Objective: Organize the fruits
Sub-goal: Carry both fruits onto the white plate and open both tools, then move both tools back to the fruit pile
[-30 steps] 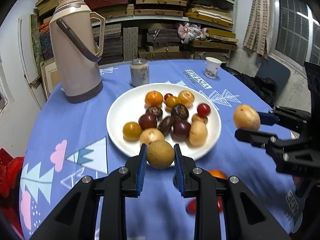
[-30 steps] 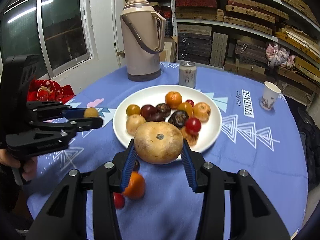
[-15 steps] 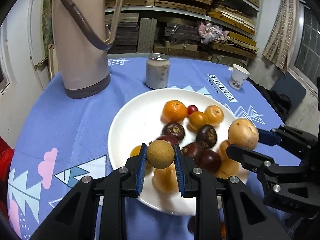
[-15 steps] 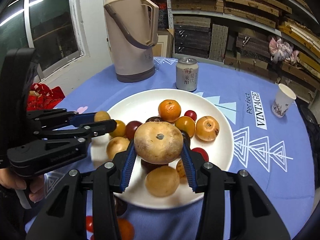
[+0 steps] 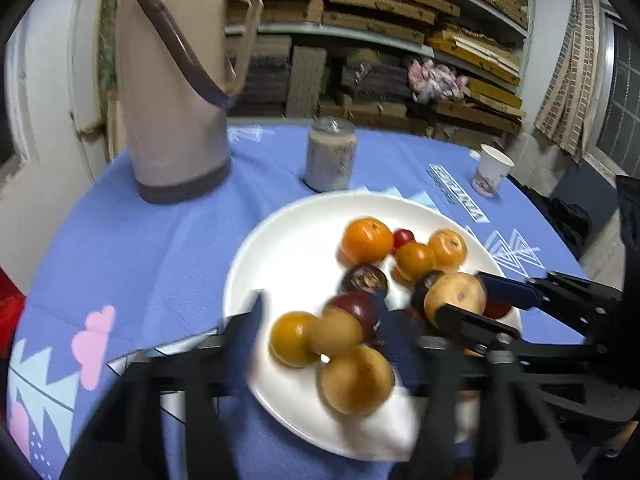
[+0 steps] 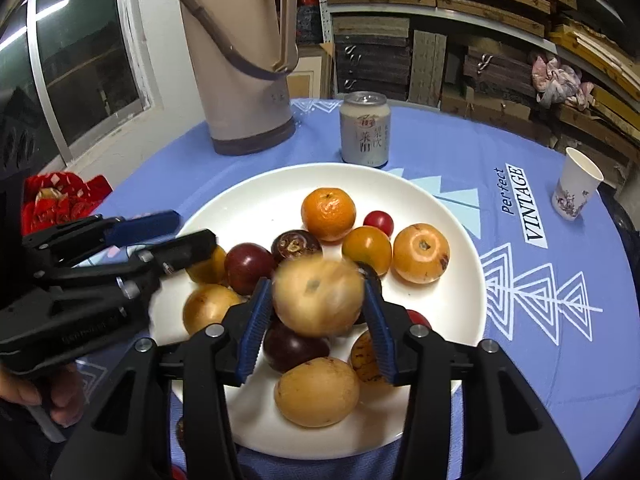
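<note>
A white plate (image 5: 288,248) (image 6: 264,196) on the blue tablecloth holds several fruits: oranges, dark plums, tan round fruits, small red ones. My left gripper (image 5: 320,320) (image 6: 192,232) is open over the plate's near left part; the small tan fruit (image 5: 336,330) lies loose between its blurred fingers among the plate's fruits. My right gripper (image 6: 318,300) (image 5: 472,296) hovers over the plate's middle with a large tan fruit (image 6: 318,296) (image 5: 454,298) between its blue pads; the fruit is blurred and the pads stand slightly apart from it.
A beige thermos (image 5: 176,80) (image 6: 244,52) stands at the back left. A drink can (image 5: 330,154) (image 6: 365,128) is behind the plate. A paper cup (image 5: 490,170) (image 6: 576,184) is at the back right. Stacked shelves fill the background.
Both grippers moved forward over the plate. The left gripper opened and let go of the small tan fruit. The right gripper's pads widened around the large tan fruit, which blurs.
</note>
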`<state>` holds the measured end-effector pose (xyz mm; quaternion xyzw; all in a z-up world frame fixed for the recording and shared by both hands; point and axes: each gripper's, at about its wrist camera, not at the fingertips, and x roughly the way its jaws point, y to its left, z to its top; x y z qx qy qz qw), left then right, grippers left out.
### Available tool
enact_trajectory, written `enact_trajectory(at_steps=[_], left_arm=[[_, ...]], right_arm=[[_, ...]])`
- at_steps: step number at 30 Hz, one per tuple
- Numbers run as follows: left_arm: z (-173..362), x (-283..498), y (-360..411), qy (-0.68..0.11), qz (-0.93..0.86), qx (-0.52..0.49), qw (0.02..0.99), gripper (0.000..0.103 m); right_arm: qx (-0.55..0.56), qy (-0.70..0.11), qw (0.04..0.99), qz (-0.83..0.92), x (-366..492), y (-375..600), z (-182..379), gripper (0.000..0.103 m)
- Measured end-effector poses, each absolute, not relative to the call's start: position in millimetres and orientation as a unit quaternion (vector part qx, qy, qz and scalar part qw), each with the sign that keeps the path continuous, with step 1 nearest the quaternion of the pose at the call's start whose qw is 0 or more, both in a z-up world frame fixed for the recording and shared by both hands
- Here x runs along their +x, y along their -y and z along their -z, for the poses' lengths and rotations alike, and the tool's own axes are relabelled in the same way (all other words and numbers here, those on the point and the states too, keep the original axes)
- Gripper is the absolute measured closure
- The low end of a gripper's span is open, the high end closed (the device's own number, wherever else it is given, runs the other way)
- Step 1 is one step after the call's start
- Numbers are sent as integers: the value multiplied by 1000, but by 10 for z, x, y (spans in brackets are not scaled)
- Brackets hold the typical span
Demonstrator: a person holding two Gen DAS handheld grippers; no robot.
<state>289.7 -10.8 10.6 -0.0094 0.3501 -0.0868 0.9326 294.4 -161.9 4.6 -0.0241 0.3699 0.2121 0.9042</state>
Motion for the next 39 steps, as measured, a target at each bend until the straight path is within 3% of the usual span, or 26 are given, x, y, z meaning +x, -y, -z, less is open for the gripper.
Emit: enact_trajectory(at_steps=[6, 9, 13, 39], left_arm=[[-155, 2816, 117, -337, 88, 3, 937, 32], [-172, 2736, 92, -325, 81, 7, 942, 18], [-183, 2616, 71, -316, 74, 7, 946, 12], [102, 1965, -21, -344, 71, 18, 936, 10]], right_arm=[[-6, -346, 913, -217, 2680, 1729, -140, 49], [11, -333, 918, -218, 2486, 1850, -185, 45], [27, -309, 926, -214, 2181, 2038, -246, 33], [-1, -373, 888, -268, 1462, 1916, 325, 32]])
